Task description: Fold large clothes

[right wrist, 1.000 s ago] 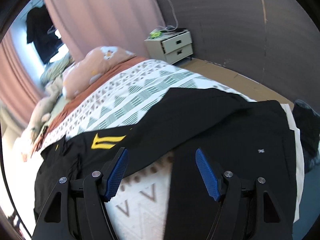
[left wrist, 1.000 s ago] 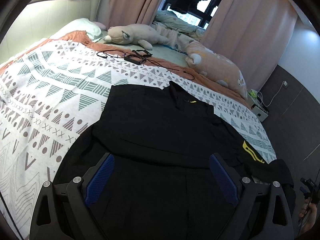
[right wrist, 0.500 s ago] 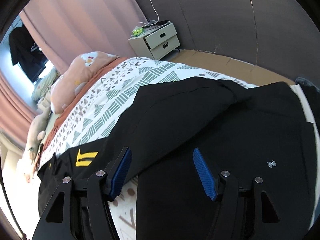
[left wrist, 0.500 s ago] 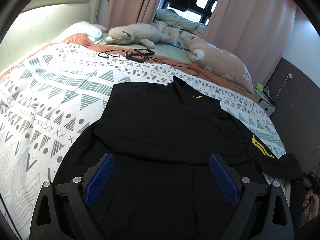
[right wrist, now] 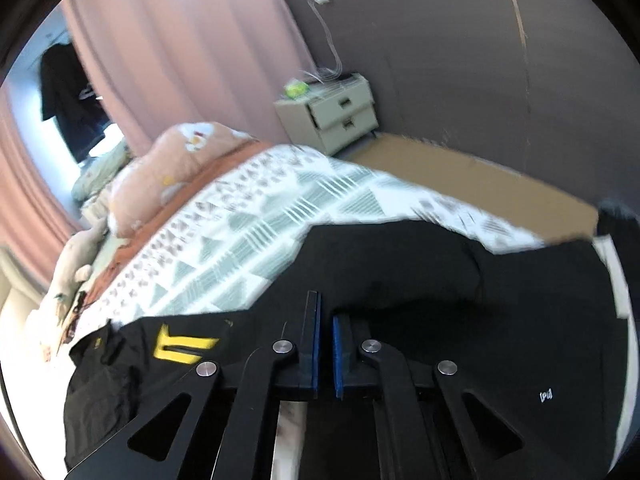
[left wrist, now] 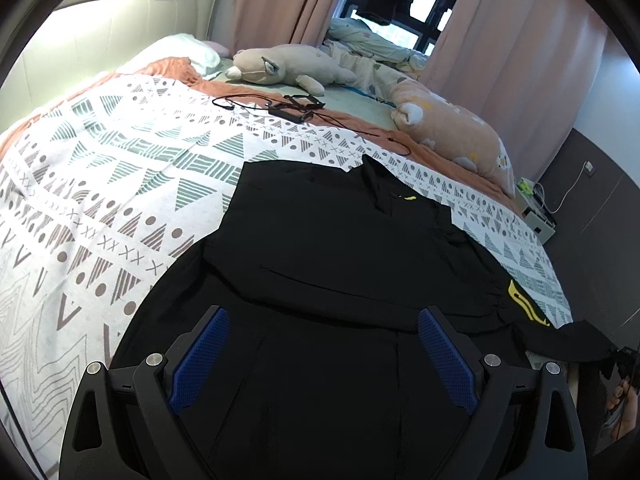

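A large black garment (left wrist: 340, 248) lies spread on the patterned bedspread (left wrist: 120, 184). Its right sleeve bears a yellow emblem (left wrist: 524, 304) (right wrist: 180, 346). My left gripper (left wrist: 322, 320) hovers open over the garment's lower part, with nothing between its blue pads (left wrist: 200, 356). My right gripper (right wrist: 326, 308) is closing, its pads down to a thin slit on the black sleeve end (right wrist: 380, 280). In the left wrist view that sleeve end (left wrist: 576, 344) tapers to the right gripper (left wrist: 622, 356) at the bed's right edge.
More black cloth with a small white logo (right wrist: 546, 395) lies right of the right gripper. Two plush toys (left wrist: 288, 66) (left wrist: 452, 136) and a black cable (left wrist: 296, 110) lie at the bed's far end. A nightstand (right wrist: 332, 116) stands by the dark wall beyond a brown floor board (right wrist: 480, 184).
The right gripper's jaws went from wide open to nearly together, and it moved in onto the sleeve. The left gripper stayed open over the garment.
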### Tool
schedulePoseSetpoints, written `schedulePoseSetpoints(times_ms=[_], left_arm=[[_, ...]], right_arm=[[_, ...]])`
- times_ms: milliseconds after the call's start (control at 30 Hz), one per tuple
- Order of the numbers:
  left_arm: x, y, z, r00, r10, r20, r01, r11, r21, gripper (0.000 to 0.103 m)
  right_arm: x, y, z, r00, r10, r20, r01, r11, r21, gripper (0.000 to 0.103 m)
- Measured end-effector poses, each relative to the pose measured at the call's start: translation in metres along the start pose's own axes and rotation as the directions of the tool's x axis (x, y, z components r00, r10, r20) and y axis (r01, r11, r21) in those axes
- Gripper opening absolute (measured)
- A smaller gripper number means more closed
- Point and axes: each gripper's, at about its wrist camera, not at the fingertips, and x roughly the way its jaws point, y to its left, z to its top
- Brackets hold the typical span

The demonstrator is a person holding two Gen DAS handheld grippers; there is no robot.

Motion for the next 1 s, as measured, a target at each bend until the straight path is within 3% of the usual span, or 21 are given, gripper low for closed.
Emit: schedulePoseSetpoints(times_ms=[200,400,667,767,1000], left_arm=[[-0.009,0.002,0.003,0.999,-0.038,0.018,0.038,0.999,-0.003,0.096],[-0.023,0.022,0.011,0.997,-0.062,0.047,0.064,0.996,-0.054,0.096],[-0.026,0.058,0.007,0.991,-0.087,0.097,0.091,0.995,-0.035,0.096],[-0.007,0.074,0.006,0.996,-0.080,0.025,0.081,0.996,-0.044,0.096],[-0.005,0.105,0.014,0.998,-0.055,0.034,0.056,0.997,-0.046,0.096]], right_arm=[[-0.051,0.078,0.026,0.993,0.089,0.081,-0.078,0.989,-0.128,0.005],[-0.096,0.176,0.036,0.974,0.187,0.126,-0.149,0.953,-0.264,0.005],[-0.138,0.296,0.016,0.954,0.268,0.136,-0.195,0.896,-0.400,0.005],[-0.142,0.332,0.002,0.950,0.288,0.121,-0.211,0.878,-0.429,0.005],[-0.145,0.409,-0.037,0.937,0.340,0.073,-0.265,0.834,-0.484,0.005]])
